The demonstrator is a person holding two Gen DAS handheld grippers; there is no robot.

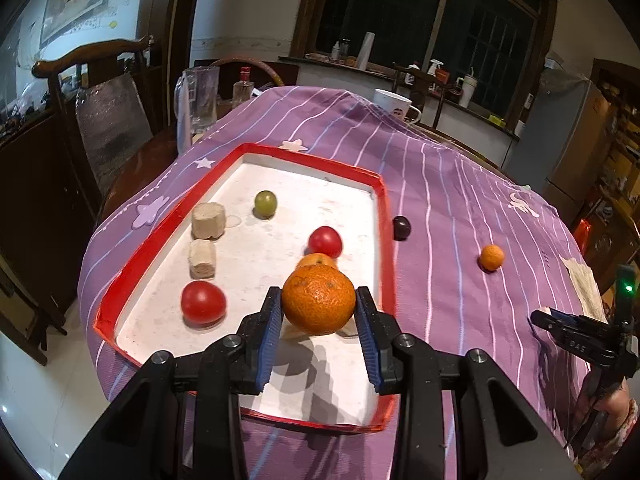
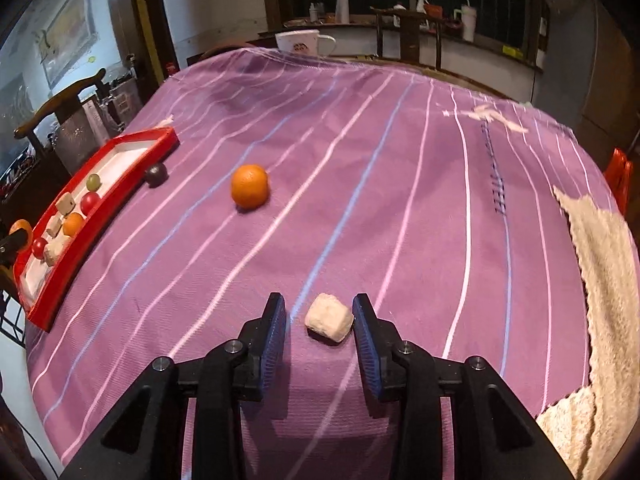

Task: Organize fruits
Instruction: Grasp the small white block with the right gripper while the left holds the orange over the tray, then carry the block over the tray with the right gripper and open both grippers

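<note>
My left gripper [image 1: 319,306] is shut on an orange [image 1: 318,299] and holds it above the red-rimmed white tray [image 1: 308,158]. In the tray lie two red tomatoes [image 1: 203,302], a green fruit [image 1: 265,203], another orange [image 1: 316,259] and two beige chunks [image 1: 208,220]. A dark plum [image 1: 401,227] and a small orange [image 1: 491,257] lie on the purple cloth right of the tray. My right gripper [image 2: 320,316] is open around a beige chunk [image 2: 329,317] on the cloth. The loose orange [image 2: 249,186], the plum [image 2: 156,174] and the tray [image 2: 120,188] show far left in the right wrist view.
A white mug [image 1: 394,103] and a glass jug [image 1: 200,98] stand at the table's far edge. A wooden chair [image 1: 100,120] is at the left. A beige towel [image 2: 600,280] lies on the cloth's right side. The right gripper [image 1: 580,336] shows at the left wrist view's right edge.
</note>
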